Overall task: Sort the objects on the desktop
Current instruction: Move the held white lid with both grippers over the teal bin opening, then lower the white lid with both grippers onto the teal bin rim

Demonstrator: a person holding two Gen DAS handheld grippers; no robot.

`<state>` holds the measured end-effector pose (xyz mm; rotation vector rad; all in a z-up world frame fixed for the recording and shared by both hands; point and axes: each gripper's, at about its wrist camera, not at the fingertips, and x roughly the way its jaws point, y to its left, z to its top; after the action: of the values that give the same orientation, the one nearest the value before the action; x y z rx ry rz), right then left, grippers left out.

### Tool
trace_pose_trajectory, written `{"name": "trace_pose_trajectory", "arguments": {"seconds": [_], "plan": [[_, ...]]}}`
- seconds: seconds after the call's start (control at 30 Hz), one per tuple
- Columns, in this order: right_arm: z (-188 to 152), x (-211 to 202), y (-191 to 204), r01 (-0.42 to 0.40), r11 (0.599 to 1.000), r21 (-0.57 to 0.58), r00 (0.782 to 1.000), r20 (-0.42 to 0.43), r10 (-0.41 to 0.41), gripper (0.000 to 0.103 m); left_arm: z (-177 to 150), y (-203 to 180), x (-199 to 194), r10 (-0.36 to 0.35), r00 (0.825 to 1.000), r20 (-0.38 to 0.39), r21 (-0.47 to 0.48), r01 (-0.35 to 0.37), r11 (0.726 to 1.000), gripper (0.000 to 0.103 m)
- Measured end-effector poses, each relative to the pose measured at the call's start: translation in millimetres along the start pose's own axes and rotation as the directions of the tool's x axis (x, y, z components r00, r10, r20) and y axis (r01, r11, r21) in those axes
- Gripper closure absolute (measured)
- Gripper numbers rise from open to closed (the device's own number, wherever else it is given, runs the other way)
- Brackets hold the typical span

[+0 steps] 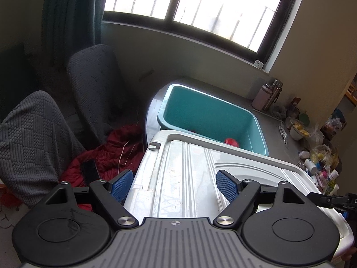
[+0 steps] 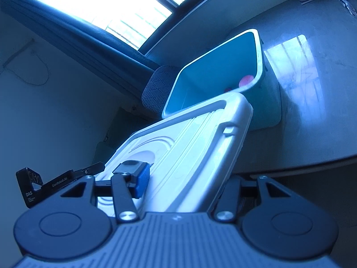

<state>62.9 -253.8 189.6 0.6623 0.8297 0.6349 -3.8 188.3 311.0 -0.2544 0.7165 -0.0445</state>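
1. Far left, left wrist view: two grey knit-covered chairs [image 1: 93, 84], a red jacket [image 1: 107, 154] heaped on the floor below them, a dark phone [image 1: 89, 172] lying on it.
2. Left gripper [image 1: 174, 184]: blue pads [image 1: 226, 184] standing apart; left pad off the edge of the white lid [image 1: 178, 174], right pad over its ribbed top. Contact with the lid cannot be told.
3. White lid: wide, ribbed, tilted, held in front of the teal bin [image 1: 212, 114], its far edge overlapping the bin's near rim.
4. Teal bin: open, standing on the grey desk [image 1: 274, 120] below the window [image 1: 200, 6]; a red item [image 1: 232, 142] at the bottom near its right wall.
5. Right of the bin: two flasks [image 1: 267, 95] by the wall; further right, a bowl, bags and small bottles [image 1: 316, 167] crowded on the desk.
6. Right gripper [image 2: 178, 181], right wrist view: clamped on the near edge of the white lid [image 2: 189, 147]; one blue pad [image 2: 142, 183] pressed on the upper face, the other finger hidden beneath.
7. Same view: teal bin [image 2: 263, 102] beyond the lid's far corner, pink-red items [image 2: 246, 80] inside.
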Motion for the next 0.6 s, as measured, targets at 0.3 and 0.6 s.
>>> {"name": "trace_pose_trajectory", "arguments": {"seconds": [0.3, 0.6], "plan": [[61.7, 36.3, -13.5, 0.003, 1.000, -0.005, 1.000, 0.006, -0.003, 0.052, 55.2, -2.7, 59.5, -0.005, 1.000, 0.004, -0.004, 0.005, 1.000, 0.021], [111.6, 68.5, -15.4, 0.011, 1.000, 0.004, 1.000, 0.029, -0.011, 0.052, 112.8, 0.2, 109.1, -0.025, 1.000, 0.010, 0.011, 0.025, 1.000, 0.021]]}}
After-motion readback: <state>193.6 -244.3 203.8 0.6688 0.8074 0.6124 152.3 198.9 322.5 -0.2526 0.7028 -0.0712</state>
